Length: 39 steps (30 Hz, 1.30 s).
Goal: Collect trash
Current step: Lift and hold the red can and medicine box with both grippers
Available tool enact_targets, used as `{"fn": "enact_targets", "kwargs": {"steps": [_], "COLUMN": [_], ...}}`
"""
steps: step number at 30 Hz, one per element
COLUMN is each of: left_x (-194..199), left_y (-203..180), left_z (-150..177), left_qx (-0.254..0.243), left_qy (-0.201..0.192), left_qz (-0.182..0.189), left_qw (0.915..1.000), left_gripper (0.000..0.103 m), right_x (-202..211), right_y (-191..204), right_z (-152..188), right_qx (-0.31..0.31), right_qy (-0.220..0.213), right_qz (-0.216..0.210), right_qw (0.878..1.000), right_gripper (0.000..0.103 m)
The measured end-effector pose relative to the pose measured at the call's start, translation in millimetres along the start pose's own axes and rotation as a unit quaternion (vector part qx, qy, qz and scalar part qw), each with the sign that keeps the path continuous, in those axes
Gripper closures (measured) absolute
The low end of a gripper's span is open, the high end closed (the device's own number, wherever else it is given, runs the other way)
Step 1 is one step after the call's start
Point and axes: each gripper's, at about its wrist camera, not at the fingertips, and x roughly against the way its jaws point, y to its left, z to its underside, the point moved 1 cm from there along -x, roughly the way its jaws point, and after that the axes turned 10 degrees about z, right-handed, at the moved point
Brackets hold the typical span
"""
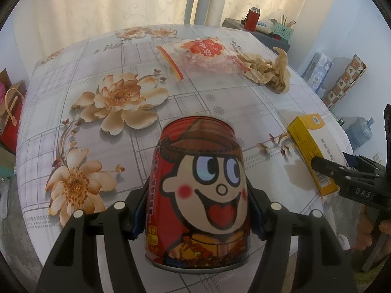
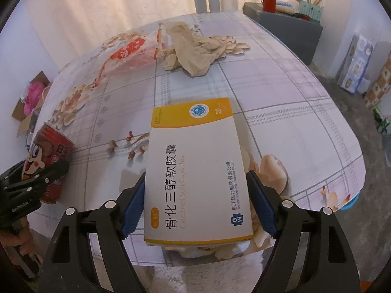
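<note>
A red drink can [image 1: 200,195] with a cartoon face stands upright near the table's front edge. My left gripper [image 1: 198,217] is shut on it, one blue pad on each side. The same can [image 2: 48,161] shows at the far left of the right wrist view. A white and yellow medicine box [image 2: 198,173] lies flat on the table with its near end over the front edge. My right gripper [image 2: 195,205] straddles it, the blue pads close beside its two long sides, jaws open. The left wrist view has this box [image 1: 310,151] at the right with the right gripper's fingers around it.
A clear snack bag with red print [image 1: 202,56] and crumpled brown paper [image 1: 268,70] lie at the far side of the flowered tablecloth [image 1: 122,127]. A grey cabinet with a red flask [image 2: 281,24] stands behind. Boxes [image 2: 354,66] and a water jug [image 1: 359,131] sit on the floor at the right.
</note>
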Motion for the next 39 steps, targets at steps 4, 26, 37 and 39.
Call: {"fn": "enact_targets", "kwargs": {"steps": [4,26,37,39], "left_x": [1.0,12.4,-1.1,-3.2], "left_y": [-2.0,-15.3,-19.4,-16.8], "left_z": [0.7,1.4,4.1,3.9], "left_qx": [-0.007,-0.019,-0.021,-0.016], "left_qy": [-0.002,-0.021,0.011,0.015], "left_qz": [-0.001,0.032,0.028,0.031], "left_qw": [1.0000,0.9991,0.9993,0.9993], "left_gripper": [0.039,0.039,0.039,0.039], "right_x": [0.3,12.1,7.0,5.8], "right_y": [0.9,-8.6,-10.9,-11.9], "right_z": [-0.5,-0.3,3.0,4.1], "right_qx": [0.004,-0.018,-0.016,-0.016], "right_qy": [-0.004,-0.023,-0.014,-0.013], "right_qz": [0.004,-0.016,-0.008,-0.007], "right_qw": [1.000,0.999,1.000,1.000], "right_gripper": [0.033,0.035,0.035,0.035]}}
